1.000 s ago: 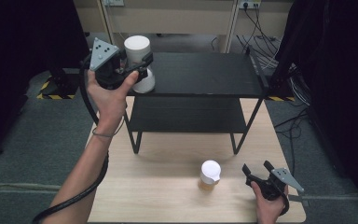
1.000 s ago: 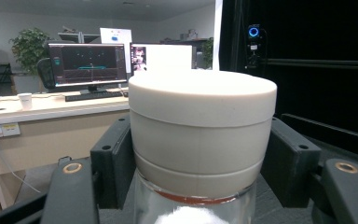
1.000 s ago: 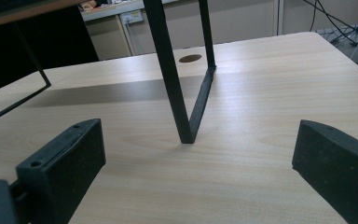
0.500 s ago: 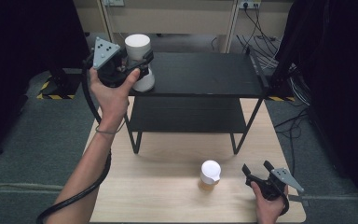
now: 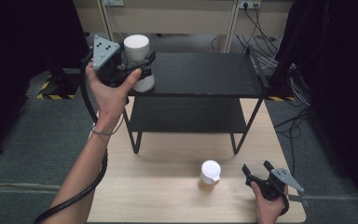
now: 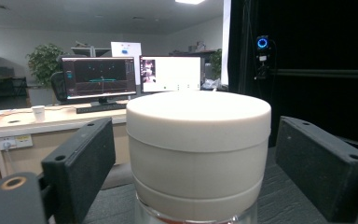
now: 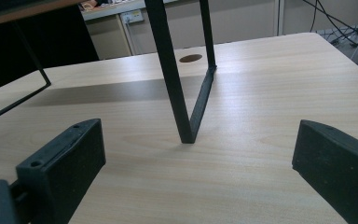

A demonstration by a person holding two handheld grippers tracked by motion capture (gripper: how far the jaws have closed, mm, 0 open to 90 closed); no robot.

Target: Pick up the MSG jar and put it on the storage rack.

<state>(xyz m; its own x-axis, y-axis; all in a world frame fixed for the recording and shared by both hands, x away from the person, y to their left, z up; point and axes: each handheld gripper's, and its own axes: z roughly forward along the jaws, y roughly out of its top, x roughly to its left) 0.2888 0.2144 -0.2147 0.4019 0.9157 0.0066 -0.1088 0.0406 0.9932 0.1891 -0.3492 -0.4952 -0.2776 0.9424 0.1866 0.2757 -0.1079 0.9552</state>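
Where carpet [image 5: 37, 135] surrounds it, pale wooden table [image 5: 168, 186].

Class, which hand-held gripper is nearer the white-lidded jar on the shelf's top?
Left. The left hand-held gripper has its open jaws either side of the white-lidded jar; the right hand-held gripper rests on the table.

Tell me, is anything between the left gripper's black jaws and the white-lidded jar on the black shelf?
Nothing visible. The left gripper has just opened; the white-lidded jar stands between its jaws with gaps either side.
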